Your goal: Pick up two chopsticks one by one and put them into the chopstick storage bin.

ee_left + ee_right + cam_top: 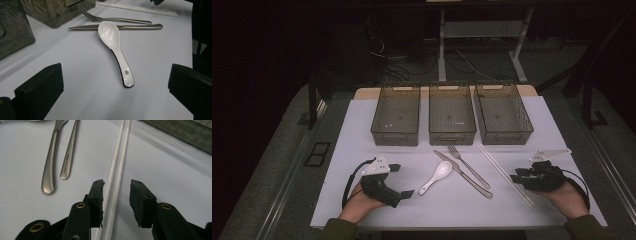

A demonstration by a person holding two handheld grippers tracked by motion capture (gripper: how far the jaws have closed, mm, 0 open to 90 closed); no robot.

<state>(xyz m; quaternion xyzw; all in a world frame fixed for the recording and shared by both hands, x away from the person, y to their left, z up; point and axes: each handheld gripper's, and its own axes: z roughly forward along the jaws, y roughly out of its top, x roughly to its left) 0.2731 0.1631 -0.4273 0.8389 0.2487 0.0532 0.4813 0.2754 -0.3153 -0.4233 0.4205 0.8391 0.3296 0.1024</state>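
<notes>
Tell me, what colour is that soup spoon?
White, with a black underside; the spoon shows best in the left gripper view.

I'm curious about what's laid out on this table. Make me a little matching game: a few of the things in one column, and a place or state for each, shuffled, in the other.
Things:
1. spoon
2. chopsticks
3. baskets
4. left hand-held gripper

Descriptions:
A. three in a row at the far side of the mat, holding nothing
B. white, left of the knife and fork
C. jaws wide apart, aimed at the spoon
D. long white pair, lying between the right hand-held gripper's jaws

Pairs: 1-B, 2-D, 3-A, 4-C
</notes>
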